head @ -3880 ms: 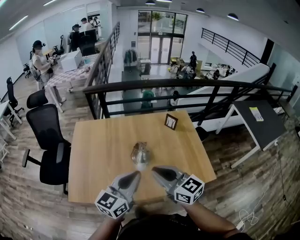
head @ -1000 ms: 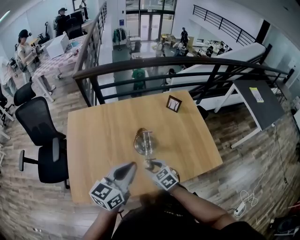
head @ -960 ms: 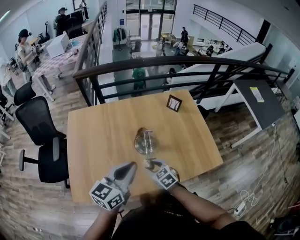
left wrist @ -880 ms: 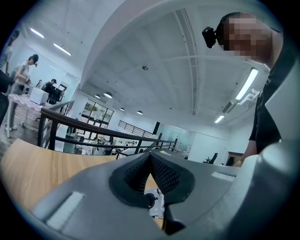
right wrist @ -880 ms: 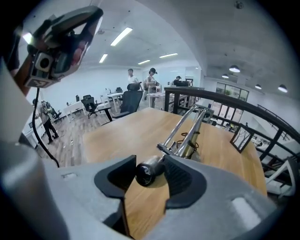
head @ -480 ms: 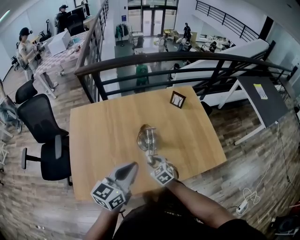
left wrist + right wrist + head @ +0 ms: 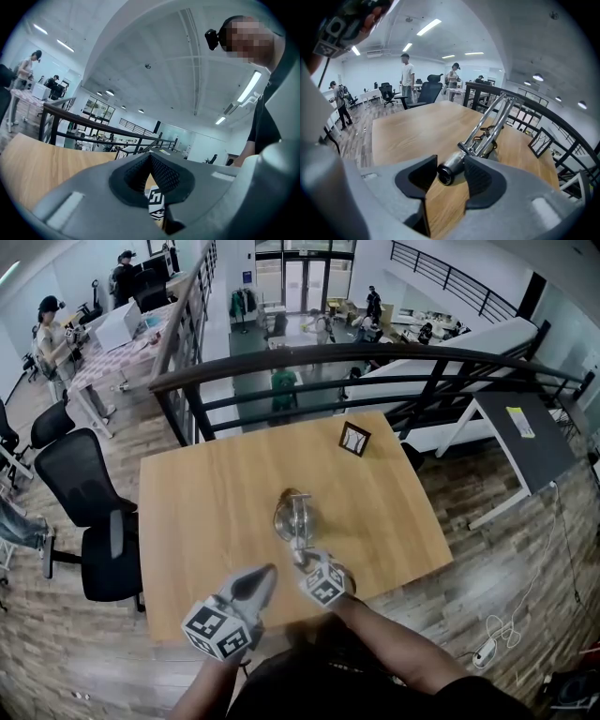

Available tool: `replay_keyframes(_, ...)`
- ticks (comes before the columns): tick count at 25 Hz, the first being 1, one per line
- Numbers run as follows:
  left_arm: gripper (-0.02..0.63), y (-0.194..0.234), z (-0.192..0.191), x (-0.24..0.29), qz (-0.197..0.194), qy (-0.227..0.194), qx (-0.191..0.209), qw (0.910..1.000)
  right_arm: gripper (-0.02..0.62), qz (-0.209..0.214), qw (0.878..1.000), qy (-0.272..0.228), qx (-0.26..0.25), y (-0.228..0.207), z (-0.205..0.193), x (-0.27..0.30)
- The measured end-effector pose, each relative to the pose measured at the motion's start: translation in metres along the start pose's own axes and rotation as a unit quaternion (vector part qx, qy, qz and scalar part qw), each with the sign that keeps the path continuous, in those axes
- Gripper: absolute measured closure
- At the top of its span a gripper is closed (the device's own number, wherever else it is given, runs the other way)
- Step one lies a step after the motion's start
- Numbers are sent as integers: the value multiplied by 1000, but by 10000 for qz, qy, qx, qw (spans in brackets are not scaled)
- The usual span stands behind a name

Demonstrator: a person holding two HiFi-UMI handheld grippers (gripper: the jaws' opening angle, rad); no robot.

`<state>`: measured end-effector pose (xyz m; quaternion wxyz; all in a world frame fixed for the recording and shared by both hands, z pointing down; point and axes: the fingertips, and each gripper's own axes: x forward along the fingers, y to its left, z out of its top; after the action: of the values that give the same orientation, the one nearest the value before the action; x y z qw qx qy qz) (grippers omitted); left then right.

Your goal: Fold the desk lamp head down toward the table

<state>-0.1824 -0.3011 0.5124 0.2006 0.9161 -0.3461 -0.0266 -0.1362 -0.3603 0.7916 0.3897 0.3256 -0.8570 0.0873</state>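
A chrome desk lamp (image 7: 294,518) stands mid-table, its round base under a paired-rod arm (image 7: 493,118) that slopes toward me. The near end is a chrome cylinder with a dark cap (image 7: 449,169). My right gripper (image 7: 302,562) points steeply down at that end. In the right gripper view the cylinder lies between the pads of the right gripper (image 7: 450,176), against the right pad, and the jaws are closing. My left gripper (image 7: 262,574) hovers level to the left of the lamp, fingertips together, holding nothing. The left gripper (image 7: 150,156) looks over the table toward the railing.
The wooden table (image 7: 208,502) also carries a small framed picture (image 7: 354,439) at its far right. A black railing (image 7: 375,357) runs behind the table's far edge. A black office chair (image 7: 94,521) stands off the left side. A grey desk (image 7: 520,442) sits to the right.
My right gripper has dropped onto the lamp's near end and its jaws have narrowed around the cylinder. The left gripper has stayed where it was.
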Motion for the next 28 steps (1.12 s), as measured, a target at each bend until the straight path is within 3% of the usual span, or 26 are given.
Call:
replay_keyframes(2, 603, -1, -2, 1, 7, 29, 72, 10000, 426, 32, 9999, -20, -101, 0, 4, -6)
replay_keyframes(4, 604, -2, -3, -1, 12, 45, 121, 9999, 500, 31, 9995, -262, -176, 3, 20, -21)
replay_keyframes(8, 604, -2, 5, -2, -31, -29, 124, 9999, 500, 42, 9948, -1008, -161, 2, 80, -69)
replay_keyframes(13, 604, -11, 18, 5, -224, -150, 197, 9994, 574, -7, 9795, -1974, -405, 2, 152, -142)
replay_keyframes(16, 604, -17, 25, 10, -328, -197, 281, 9989, 584, -15, 9697, -2412, -386, 3, 181, -182)
replay_keyframes(22, 604, -22, 30, 16, -457, -227, 402, 9979, 591, 219, 9512, -3078, 50, 7, 211, -233)
replay_keyframes(28, 604, -26, 28, 23, -488, -284, 407, 9976, 592, 418, 9459, -3209, 236, 7, 202, -244)
